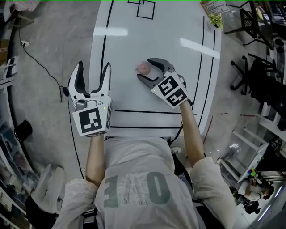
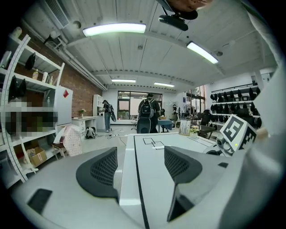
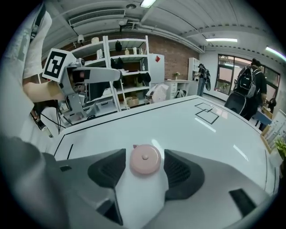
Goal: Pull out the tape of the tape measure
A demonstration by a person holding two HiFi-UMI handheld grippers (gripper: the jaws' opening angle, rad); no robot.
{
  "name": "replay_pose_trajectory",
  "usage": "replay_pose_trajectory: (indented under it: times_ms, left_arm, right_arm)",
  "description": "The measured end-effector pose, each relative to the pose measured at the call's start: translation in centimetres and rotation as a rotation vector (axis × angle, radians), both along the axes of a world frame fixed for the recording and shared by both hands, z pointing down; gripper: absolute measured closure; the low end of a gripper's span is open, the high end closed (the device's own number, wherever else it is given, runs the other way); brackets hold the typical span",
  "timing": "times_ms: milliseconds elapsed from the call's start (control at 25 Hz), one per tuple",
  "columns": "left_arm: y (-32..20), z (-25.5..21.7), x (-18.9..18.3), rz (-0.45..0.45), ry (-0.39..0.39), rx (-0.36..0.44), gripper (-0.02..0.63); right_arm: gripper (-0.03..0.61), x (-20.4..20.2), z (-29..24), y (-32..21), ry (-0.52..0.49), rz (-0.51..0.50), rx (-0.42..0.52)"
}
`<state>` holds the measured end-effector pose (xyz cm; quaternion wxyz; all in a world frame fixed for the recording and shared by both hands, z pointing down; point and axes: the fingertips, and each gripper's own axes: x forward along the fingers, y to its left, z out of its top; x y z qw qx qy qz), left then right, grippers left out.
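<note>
A round pink tape measure (image 1: 144, 67) lies flat on the white table (image 1: 156, 36). My right gripper (image 1: 144, 68) reaches down around it. In the right gripper view the tape measure (image 3: 145, 159) sits between the two dark pads (image 3: 107, 167) with a thin gap on each side, so my right gripper (image 3: 144, 156) is open. A small reddish tab (image 3: 135, 146) shows at its upper left rim. My left gripper (image 1: 94, 67) hovers wide open over the table's left edge with nothing in it. In its own view the left gripper (image 2: 139, 154) looks level along the table (image 2: 156, 179).
Black tape lines cross the table, with a square outline (image 1: 145, 9) at its far end. Packets (image 1: 214, 11) lie at the far right corner. Black chairs (image 1: 259, 76) stand to the right, a cable (image 1: 40, 62) runs over the floor on the left. People (image 2: 147, 112) stand far off.
</note>
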<state>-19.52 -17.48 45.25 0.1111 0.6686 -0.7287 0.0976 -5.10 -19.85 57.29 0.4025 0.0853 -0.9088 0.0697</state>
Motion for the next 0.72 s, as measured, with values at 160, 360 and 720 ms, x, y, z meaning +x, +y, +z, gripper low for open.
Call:
replay_pose_trajectory:
  times_ms: [160,360,720]
  left_arm:
    - [0.5,0.1,-0.8,-0.026,-0.002,-0.004,0.307]
    - [0.7,-0.2,-1.0,-0.028,-0.008,-0.003,0.307]
    - [0.1,-1.4,-0.9,-0.013,-0.012,0.026,0.307]
  right_arm:
    - [0.324,-0.2,0.2,0.3,0.011,-0.015,-0.002]
    - [0.345,-0.4,0.1,0.3,0.011,-0.02,0.011]
    - [0.345,-0.7,-2.1,-2.1,-0.045,0.106,0.047]
